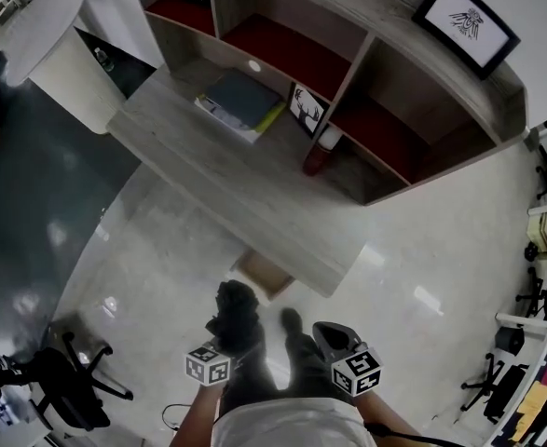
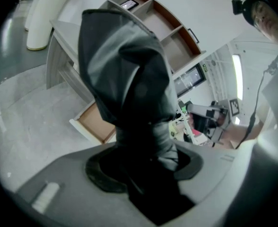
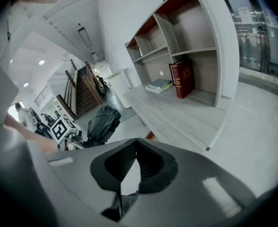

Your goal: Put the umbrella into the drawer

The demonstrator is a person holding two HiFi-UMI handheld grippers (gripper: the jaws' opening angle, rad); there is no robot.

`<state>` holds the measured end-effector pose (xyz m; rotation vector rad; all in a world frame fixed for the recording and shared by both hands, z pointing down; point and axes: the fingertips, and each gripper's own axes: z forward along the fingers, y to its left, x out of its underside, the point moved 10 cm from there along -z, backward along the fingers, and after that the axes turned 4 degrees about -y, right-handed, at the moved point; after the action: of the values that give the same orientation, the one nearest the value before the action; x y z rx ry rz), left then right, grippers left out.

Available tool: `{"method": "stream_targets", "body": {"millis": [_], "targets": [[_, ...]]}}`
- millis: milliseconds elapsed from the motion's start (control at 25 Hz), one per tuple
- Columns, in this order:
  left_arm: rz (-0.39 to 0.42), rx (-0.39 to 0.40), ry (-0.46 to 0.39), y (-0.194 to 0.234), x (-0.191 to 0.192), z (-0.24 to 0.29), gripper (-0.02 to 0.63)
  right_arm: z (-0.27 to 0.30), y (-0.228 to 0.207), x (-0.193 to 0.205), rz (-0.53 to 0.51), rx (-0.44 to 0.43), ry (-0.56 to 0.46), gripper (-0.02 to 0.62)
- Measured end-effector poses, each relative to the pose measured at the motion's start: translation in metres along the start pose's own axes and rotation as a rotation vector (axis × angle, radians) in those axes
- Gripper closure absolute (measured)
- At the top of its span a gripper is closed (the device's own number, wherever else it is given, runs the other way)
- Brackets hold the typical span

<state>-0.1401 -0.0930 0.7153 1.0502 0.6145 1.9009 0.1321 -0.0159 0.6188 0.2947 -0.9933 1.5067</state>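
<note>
**Head view.** A pale glossy floor is spreading under both grippers. A grey-wood desk with a red-lined shelf unit is standing ahead of them. The drawer is hanging open under the desk edge, just beyond the left gripper. That gripper is grasping the folded black umbrella, which is sticking up past its jaws, outside the drawer. The right gripper is hovering just beside it, on the umbrella's right. A black office chair is standing well off to the left gripper's left.

**Left gripper view.** The jaws are pressing on the umbrella's lower end, and its dark fabric is filling the middle of the view. The drawer is showing past the jaws, to their left. This view alone is showing a dark screen far beyond the jaws, to their right.

**Right gripper view.** The jaws are meeting at their tips, clenched on nothing. This view alone is showing a staircase far behind the left gripper and a glass wall to the jaws' right.
</note>
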Motion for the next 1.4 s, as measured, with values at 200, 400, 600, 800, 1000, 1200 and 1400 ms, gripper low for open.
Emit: {"method": "stream_targets", "body": {"millis": [200, 400, 600, 800, 1000, 1200, 1400], "targets": [[-0.016, 0.01, 0.052, 0.023, 0.01, 0.024, 0.38, 0.019, -0.006, 0.008, 0.011, 0.01, 0.018, 0.591], [0.018, -0.021, 0.134, 0.049, 0.018, 0.048, 0.38, 0.039, -0.01, 0.015, 0.016, 0.024, 0.033, 0.591], [-0.009, -0.014, 0.167, 0.074, 0.025, 0.074, 0.38, 0.052, -0.011, 0.022, 0.022, 0.028, 0.045, 0.591], [-0.023, -0.011, 0.189, 0.097, 0.025, 0.1, 0.38, 0.066, -0.015, 0.032, 0.05, 0.035, 0.052, 0.591], [-0.011, -0.021, 0.246, 0.121, 0.028, 0.123, 0.38, 0.082, -0.023, 0.035, 0.06, 0.028, 0.058, 0.591], [-0.017, -0.039, 0.279, 0.143, 0.029, 0.144, 0.379, 0.091, -0.033, 0.041, 0.079, 0.031, 0.066, 0.591], [-0.032, -0.042, 0.274, 0.158, 0.024, 0.169, 0.379, 0.099, -0.042, 0.049, 0.103, 0.041, 0.077, 0.591]]}}
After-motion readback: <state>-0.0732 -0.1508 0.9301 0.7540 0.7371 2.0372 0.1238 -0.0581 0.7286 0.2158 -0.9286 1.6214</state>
